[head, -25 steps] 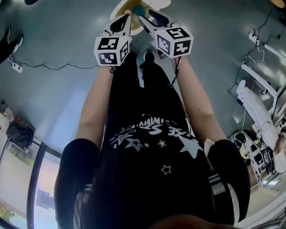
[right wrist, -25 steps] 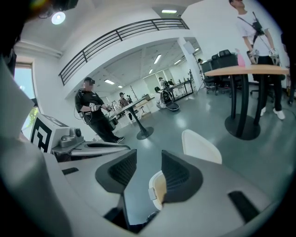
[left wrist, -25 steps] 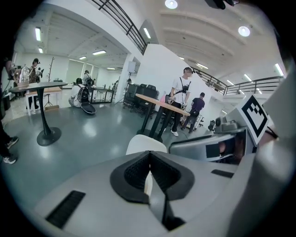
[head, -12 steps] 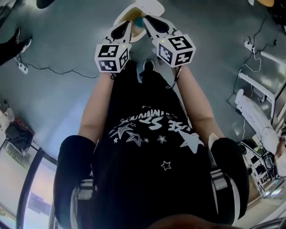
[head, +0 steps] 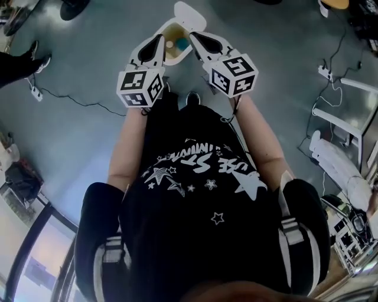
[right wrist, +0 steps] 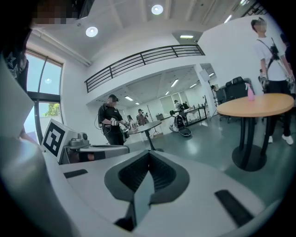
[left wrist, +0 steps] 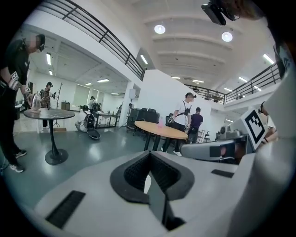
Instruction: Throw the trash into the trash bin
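Both grippers were held out in front of the person, one on each side of the trash bin [head: 169,32] on the grey floor [head: 77,135]. The bin lid [head: 190,13] stood open on the far side.

The trash was already in the bin: a teal piece [head: 183,43] and a small pale piece [head: 170,44], side by side.

Left gripper [head: 158,40]: in the head view its tip overlapped the bin's left rim, with its marker cube [head: 140,87] nearer the person. In the left gripper view its fingers [left wrist: 138,173] were fully together with nothing between them.

Right gripper [head: 195,35]: its tip was at the bin's right rim, with its own cube [head: 233,74] behind it. Its jaws had just been closing. In the right gripper view the fingers [right wrist: 159,173] met, and nothing was held.

Both gripper views looked out across the room. A round wooden table [left wrist: 159,129] with two people behind it stood ahead of the left gripper. Another round table [right wrist: 256,105], with a pink bottle [right wrist: 250,91] on it, stood right of the right gripper.
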### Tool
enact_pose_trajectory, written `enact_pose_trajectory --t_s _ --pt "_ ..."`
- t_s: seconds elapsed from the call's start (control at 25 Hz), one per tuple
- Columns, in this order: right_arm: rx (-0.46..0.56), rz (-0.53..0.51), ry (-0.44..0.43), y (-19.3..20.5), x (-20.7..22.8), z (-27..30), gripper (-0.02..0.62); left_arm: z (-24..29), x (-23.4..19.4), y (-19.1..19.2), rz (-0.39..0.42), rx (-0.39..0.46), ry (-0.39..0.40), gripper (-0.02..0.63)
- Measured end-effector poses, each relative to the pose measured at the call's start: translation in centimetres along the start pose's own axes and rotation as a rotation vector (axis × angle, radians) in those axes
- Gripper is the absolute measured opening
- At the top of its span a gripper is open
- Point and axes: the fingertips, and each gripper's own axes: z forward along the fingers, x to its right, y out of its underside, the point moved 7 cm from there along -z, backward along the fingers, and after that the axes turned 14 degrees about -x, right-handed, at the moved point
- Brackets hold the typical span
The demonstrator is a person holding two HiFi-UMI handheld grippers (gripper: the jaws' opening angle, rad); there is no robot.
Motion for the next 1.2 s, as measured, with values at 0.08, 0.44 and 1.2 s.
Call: enact_pose_trajectory --t_s 0.08,0.44,1.2 --pt "0.001 -0.011 -0.005 0.1 -0.7 -1.2 0.006 -1.5 0.9 0.1 0.000 0.007 -0.002 0.011" --pt "0.086 -0.007 0.024 -0.6 -2.6 -4.6 0.006 -5.3 3.0 -1.7 0.035 0.070 0.034 0.011" --pt "0.174 -0.054 0.143 1.8 -16.7 -8.3 0.006 -18.8 1.8 1.4 0.034 0.133 0.110 0.011"
